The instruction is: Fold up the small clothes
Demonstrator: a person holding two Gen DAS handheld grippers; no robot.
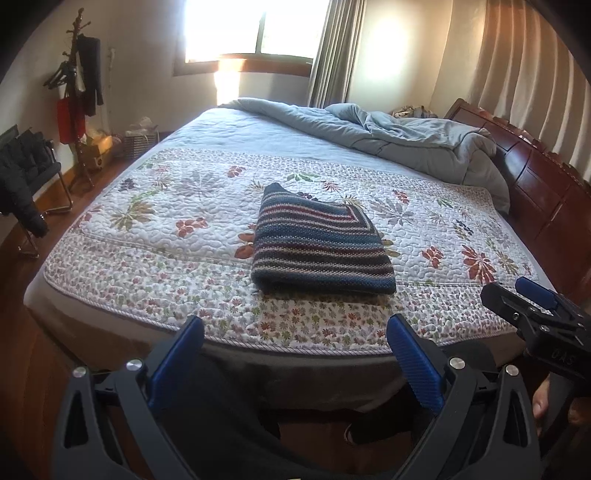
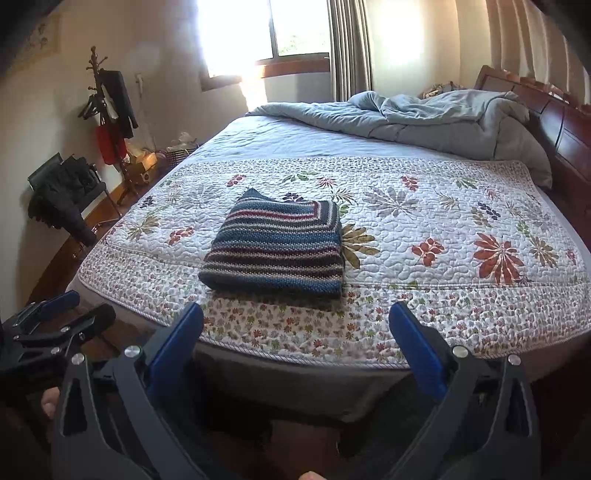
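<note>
So the striped knit sweater (image 1: 322, 248) is sitting folded into a neat chunky rectangle on the floral quilt (image 1: 155, 206), close to the near edge of the bed and roughly centred across it. Blue, maroon and cream stripes, with the folded edge facing the cameras. Nothing is touching it.

Both grippers are pulled back off the bed, hanging out past the near edge of the mattress. The left gripper (image 1: 295, 339) has its blue-padded fingers spread wide with nothing between them, just the dark side of the mattress and the floor showing through the gap. Same deal with the right gripper (image 2: 295, 328): fingers wide apart, holding nothing. In the left wrist view the right one pokes in at the right edge, and in the right wrist view the left one shows up at the lower left, so they're side by side and both well short of the sweater.

Further back there's a rumpled grey-blue duvet (image 1: 406, 136) bunched up against the dark wooden headboard (image 1: 535, 173) on the right. On the left side of the room there's a coat rack (image 2: 110, 110) with dark clothes and something red hanging on it, plus a chair (image 2: 66, 192) with a black jacket dumped over it. A bright window (image 2: 258, 33) sits at the far wall, pretty blown out.
</note>
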